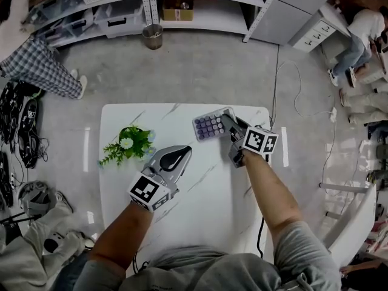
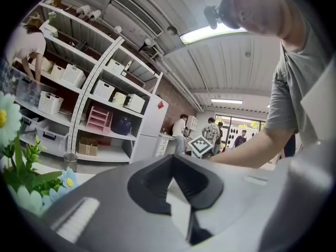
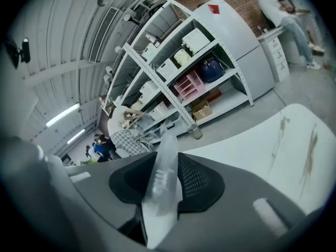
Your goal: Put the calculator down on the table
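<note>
Right gripper (image 1: 227, 122) clamped on the right-hand edge of the calculator (image 1: 209, 127), purple keys facing up, low over the far part of the white marbled table (image 1: 200, 211); impossible to tell whether resting on the top or just above it. Along that gripper's own view (image 3: 163, 190), calculator (image 3: 160, 172) edge-on between the two pads, pale see-through edge standing up out of the gap, table (image 3: 273, 146) spreading away to the right.

Left gripper (image 1: 180, 153) empty, well apart from the calculator, nearer the middle of the table and just right of the flowers (image 1: 128, 143). From its own view (image 2: 178, 193), jaws a little apart with nothing between them, only a sliver of white tabletop through the gap; flowers (image 2: 21, 177) close at the left edge.

Beyond the table: metal bin (image 1: 153, 36) on the floor before white shelves (image 1: 182, 18), person in checked trousers (image 1: 42, 68) off to the left.
</note>
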Available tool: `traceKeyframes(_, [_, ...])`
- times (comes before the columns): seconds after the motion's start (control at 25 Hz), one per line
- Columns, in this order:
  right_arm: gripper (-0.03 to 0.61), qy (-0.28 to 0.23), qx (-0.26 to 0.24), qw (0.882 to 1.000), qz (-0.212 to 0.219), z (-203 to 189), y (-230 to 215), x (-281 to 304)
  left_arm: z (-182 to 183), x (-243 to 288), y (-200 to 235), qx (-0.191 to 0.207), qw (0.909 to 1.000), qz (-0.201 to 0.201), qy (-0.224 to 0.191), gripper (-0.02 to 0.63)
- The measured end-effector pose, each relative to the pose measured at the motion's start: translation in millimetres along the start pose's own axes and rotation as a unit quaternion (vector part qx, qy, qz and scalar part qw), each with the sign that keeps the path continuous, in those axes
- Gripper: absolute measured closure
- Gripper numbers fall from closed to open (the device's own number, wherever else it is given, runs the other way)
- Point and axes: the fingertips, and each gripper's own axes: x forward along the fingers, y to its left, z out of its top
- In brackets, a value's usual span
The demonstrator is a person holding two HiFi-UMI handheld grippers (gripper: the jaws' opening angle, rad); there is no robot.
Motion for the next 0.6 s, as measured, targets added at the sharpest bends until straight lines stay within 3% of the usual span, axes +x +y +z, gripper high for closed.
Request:
traceKeyframes(0.12, [0.423,0.022,-0.077,0.993,-0.086,-2.1,-24.7,-1.5,-2.7,2.2,0.5,-0.001,1.0000,0.000,0.002,0.552])
traceKeyframes(0.2, [0.420,0.045,-0.154,0.976,-0.146,-7.0,-39.4,-4.0,-4.6,3.0,-1.1,-0.002,1.0000,0.000,0.003,0.552])
traceKeyframes(0.28, [0.409,0.054,-0.216,0.959,-0.175,-8.2,-42.7,-5.7,-5.5,3.2,-2.5,-0.004,1.0000,0.000,0.003,0.552])
traceKeyframes(0.36, [0.408,0.049,-0.225,0.956,-0.180,-5.3,-41.1,-5.9,-4.8,3.2,-2.3,-0.004,1.0000,0.000,0.003,0.552])
traceKeyframes(0.6, [0.408,0.020,-0.191,0.968,-0.163,8.2,-31.3,-14.2,0.3,-1.5,-0.5,-0.002,1.0000,0.008,0.001,0.552])
